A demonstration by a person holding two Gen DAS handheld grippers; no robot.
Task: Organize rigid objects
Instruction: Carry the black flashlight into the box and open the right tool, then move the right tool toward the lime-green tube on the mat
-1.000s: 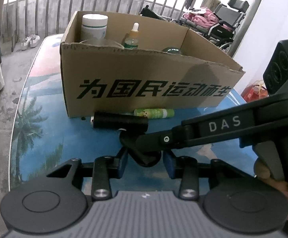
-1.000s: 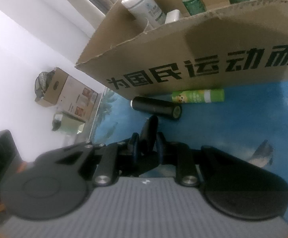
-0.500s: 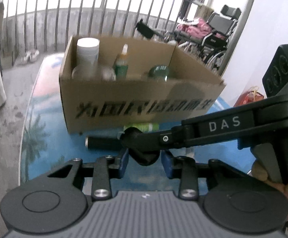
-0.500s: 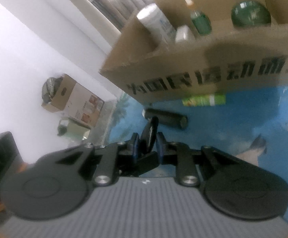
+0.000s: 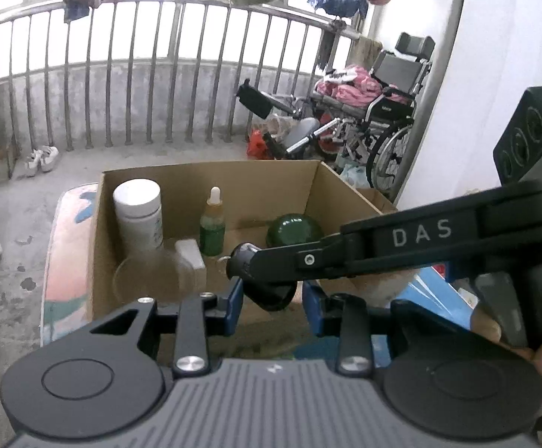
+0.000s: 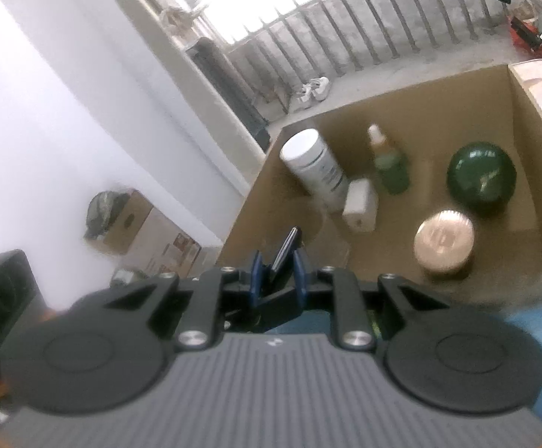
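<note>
Left wrist view: black disc (image 5: 271, 293) between left gripper (image 5: 273, 298) fingers, contact unclear | right gripper (image 6: 276, 274) fingers pinch its flat faces | cardboard box (image 5: 211, 175) just ahead, below fingers | likely light, stiff, slick; pinch flat faces.

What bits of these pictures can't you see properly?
- Black thing in the right tongs: edge-on, right wrist view; unidentifiable.
- Left tongs: whether they pinch it, unclear, left wrist view.
- Gold-lidded jar: blurred, right wrist view; hidden behind the right tongs, left wrist view.
</note>
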